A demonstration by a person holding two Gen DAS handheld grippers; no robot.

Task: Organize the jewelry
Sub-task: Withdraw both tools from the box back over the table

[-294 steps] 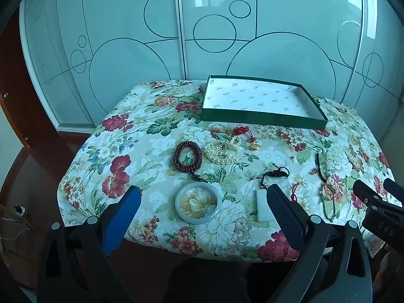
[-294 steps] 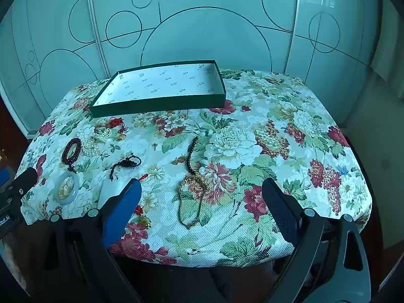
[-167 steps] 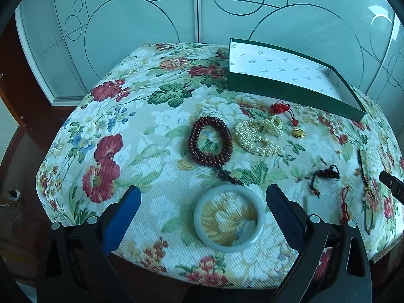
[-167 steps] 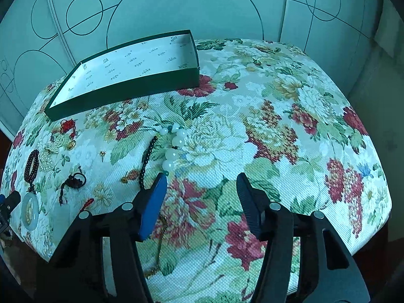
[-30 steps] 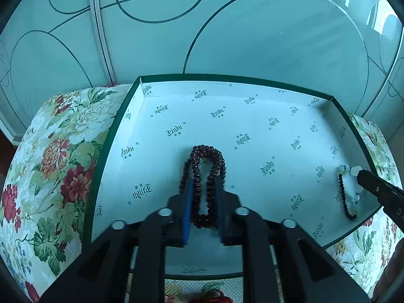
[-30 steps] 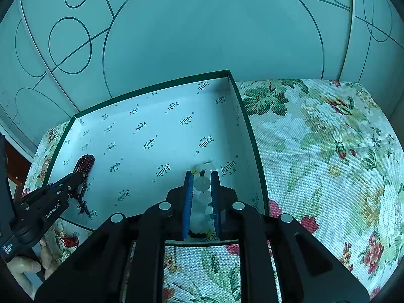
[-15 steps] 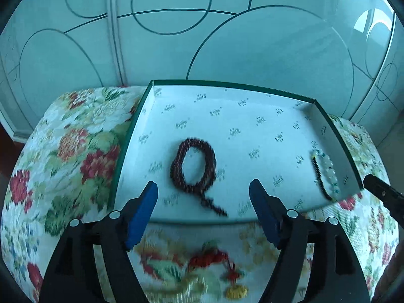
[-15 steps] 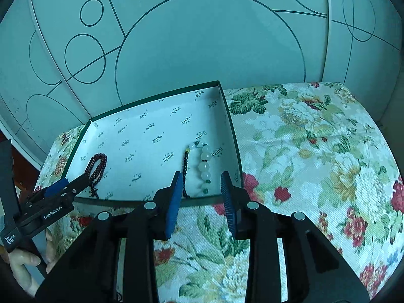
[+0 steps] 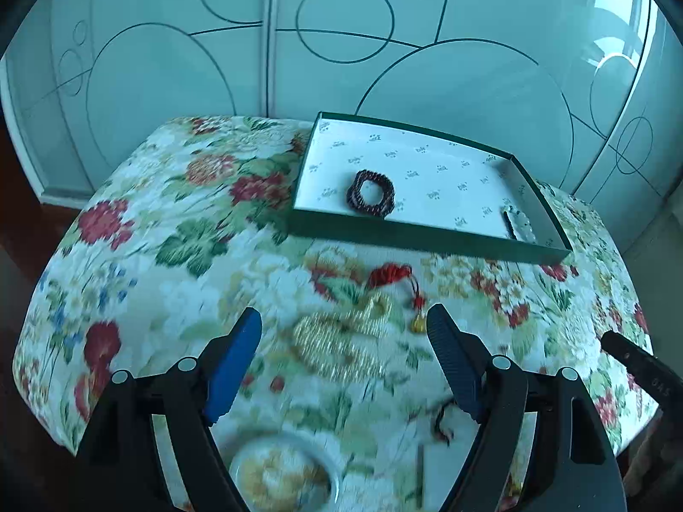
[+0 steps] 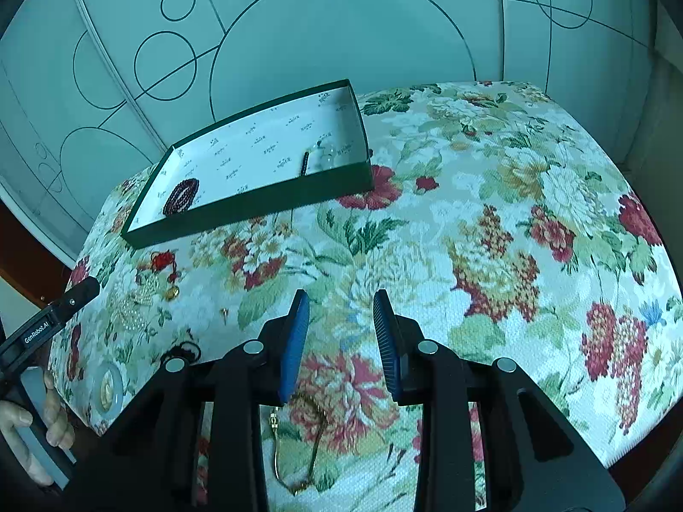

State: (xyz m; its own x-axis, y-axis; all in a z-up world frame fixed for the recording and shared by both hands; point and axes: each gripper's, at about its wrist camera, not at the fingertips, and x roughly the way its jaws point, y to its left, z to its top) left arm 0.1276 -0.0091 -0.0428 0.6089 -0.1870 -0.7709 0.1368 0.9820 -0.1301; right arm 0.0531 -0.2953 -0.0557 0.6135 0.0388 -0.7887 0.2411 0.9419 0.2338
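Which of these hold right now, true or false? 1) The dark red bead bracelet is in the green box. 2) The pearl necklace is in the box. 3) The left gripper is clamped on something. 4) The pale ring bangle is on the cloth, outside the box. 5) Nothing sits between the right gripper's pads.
1) True. The dark red bead bracelet lies inside the green box.
2) False. The pearl necklace lies on the flowered cloth, in front of the box.
3) False. The left gripper is open and empty, with its jaws just opened wide.
4) True. The pale ring bangle lies near the cloth's front edge.
5) True. The right gripper is open with only cloth seen between its pads.
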